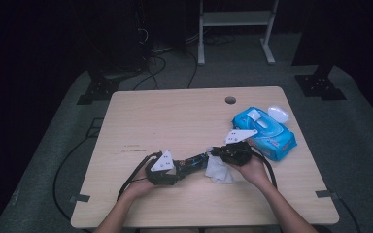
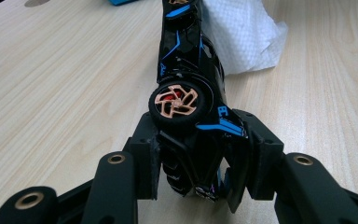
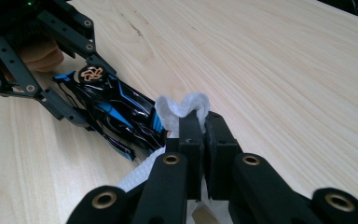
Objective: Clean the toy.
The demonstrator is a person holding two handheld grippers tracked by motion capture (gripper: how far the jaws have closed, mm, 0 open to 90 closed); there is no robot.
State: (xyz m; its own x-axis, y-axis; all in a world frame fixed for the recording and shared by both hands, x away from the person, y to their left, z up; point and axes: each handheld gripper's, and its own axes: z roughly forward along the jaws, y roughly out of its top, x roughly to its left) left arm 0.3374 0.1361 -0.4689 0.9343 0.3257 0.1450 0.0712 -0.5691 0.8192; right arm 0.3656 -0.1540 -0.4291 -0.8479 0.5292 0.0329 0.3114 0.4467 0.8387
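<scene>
A black toy car with blue stripes and copper wheels lies on its side on the wooden table. My left gripper is shut on the car's rear end, one pad on each side. The car reaches from the left gripper toward the right gripper. My right gripper is shut on a white wet wipe, and the wipe rests against the car. The wipe hangs below the right hand, and the left gripper holds the car's far end.
A blue pack of wet wipes lies at the right of the table, with a white lid beside its far end. A round cable hole sits near the far edge. Cables trail from both grippers off the near edge.
</scene>
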